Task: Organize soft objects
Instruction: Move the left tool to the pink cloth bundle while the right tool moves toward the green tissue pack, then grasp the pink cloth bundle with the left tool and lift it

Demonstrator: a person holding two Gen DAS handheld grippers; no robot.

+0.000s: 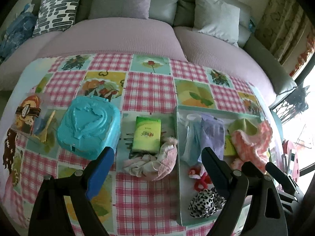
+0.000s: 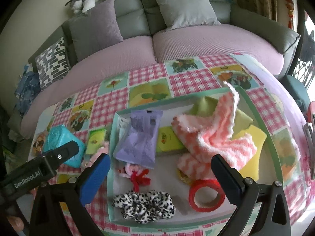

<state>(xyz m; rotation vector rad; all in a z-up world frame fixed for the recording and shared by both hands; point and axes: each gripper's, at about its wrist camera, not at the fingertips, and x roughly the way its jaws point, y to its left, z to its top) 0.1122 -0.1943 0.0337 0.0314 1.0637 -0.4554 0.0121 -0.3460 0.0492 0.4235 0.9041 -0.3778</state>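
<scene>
1. Left wrist view: my left gripper (image 1: 157,157) stands wide and empty above the tabletop (image 1: 149,82). A pale pink fabric bundle (image 1: 153,161) lies between its fingers, with a green tissue pack (image 1: 146,135) touching it at 12 o'clock and a blue box (image 1: 88,125) at 10 o'clock.
2. Right wrist view: my right gripper (image 2: 159,167) is wide and empty over the tray (image 2: 273,147). Inside, the purple packet (image 2: 139,141) sits at 11 o'clock, the pink-white towel (image 2: 214,135) at 1 o'clock, and the leopard scrunchie (image 2: 143,206) and red tape roll (image 2: 206,194) nearest.
</scene>
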